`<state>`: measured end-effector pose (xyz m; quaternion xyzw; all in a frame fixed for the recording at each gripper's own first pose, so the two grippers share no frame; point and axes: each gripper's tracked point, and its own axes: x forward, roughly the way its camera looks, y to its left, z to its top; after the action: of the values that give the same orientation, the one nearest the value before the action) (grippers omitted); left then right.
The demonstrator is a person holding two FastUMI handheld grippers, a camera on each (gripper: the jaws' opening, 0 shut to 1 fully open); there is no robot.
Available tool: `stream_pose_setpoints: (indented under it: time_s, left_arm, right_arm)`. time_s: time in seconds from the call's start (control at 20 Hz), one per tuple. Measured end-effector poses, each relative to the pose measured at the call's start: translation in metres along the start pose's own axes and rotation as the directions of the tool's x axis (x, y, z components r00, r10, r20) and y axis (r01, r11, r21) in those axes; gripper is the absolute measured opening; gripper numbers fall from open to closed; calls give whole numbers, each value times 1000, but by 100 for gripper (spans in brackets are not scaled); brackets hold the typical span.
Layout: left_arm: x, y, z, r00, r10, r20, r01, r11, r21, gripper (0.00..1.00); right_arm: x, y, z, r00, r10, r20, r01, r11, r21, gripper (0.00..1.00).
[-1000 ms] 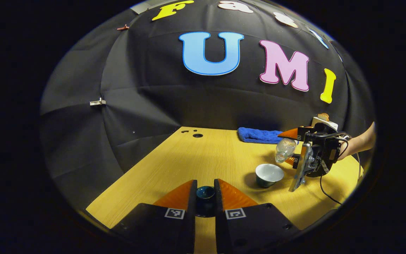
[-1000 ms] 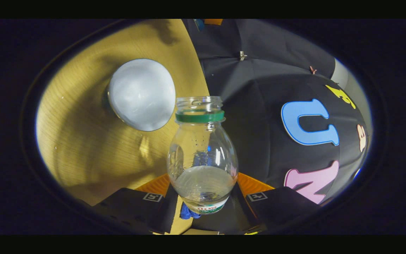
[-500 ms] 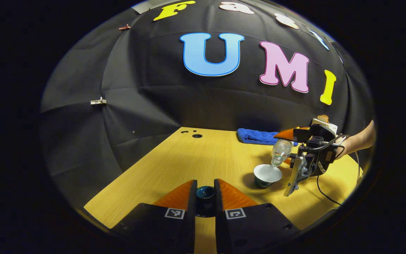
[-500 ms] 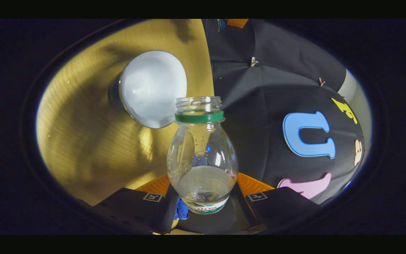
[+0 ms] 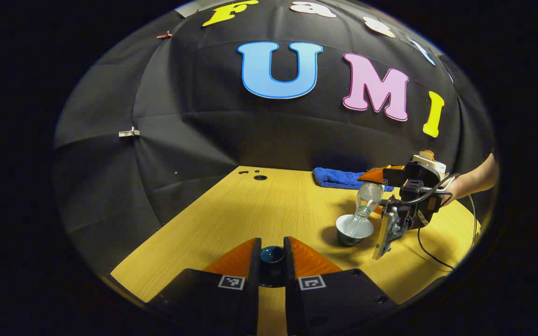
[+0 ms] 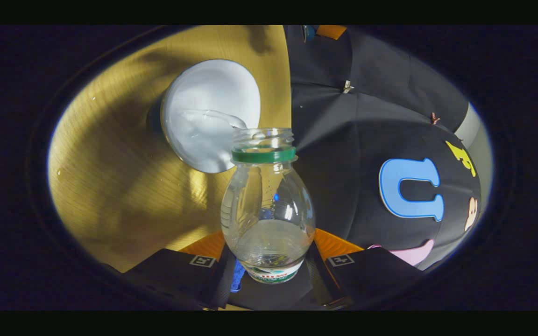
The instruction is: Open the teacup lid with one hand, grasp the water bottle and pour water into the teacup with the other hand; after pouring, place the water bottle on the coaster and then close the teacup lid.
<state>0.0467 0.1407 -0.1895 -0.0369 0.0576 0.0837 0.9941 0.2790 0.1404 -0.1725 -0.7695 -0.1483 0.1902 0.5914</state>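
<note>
My left gripper (image 5: pixel 272 261) is low over the table's near edge, shut on the small dark teacup lid (image 5: pixel 272 255). Farther right on the table stands the uncovered teacup (image 5: pixel 354 228), white inside and dark outside. My right gripper (image 5: pixel 372 193) is shut on a clear water bottle (image 5: pixel 367 198), tipped mouth-down over the cup. In the right gripper view the bottle (image 6: pixel 268 210), with its green neck ring and no cap, sits between my right gripper's (image 6: pixel 269 252) fingers. Its mouth is at the rim of the teacup (image 6: pixel 210 116), and water runs into the cup.
A folded blue cloth (image 5: pixel 339 178) lies at the back of the wooden table (image 5: pixel 250 214), behind the cup. Small holes (image 5: pixel 260 177) mark the table's far left corner. A person's forearm (image 5: pixel 477 179) and a cable trail off behind the right gripper.
The right gripper has moved left and tipped the bottle further, bringing its mouth over the cup; water now flows into it. The left gripper and lid have stayed put.
</note>
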Motion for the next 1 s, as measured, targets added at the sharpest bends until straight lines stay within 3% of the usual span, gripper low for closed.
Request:
stream_pose_setpoints:
  time_s: [0.1, 0.2, 0.7, 1.0]
  left_arm:
    - [1, 1, -1, 1000, 3, -1, -3, 1000, -3, 24]
    - [1, 2, -1, 1000, 5, -2, -5, 1000, -10, 27]
    - [0, 1, -8, 1000, -11, -10, 11, 999, -37, 24]
    - [-2, 4, -14, 1000, -6, -24, 5, 998, -55, 28]
  right_arm:
    - [-1, 1, 0, 1000, -1, 8, 1, 1000, -27, 71]
    - [-1, 2, 0, 1000, 4, 12, -4, 999, -42, 71]
    - [-3, 1, 8, 1000, -1, 13, 3, 991, -131, 71]
    - [-1, 1, 5, 1000, -14, 1, 14, 984, -180, 71]
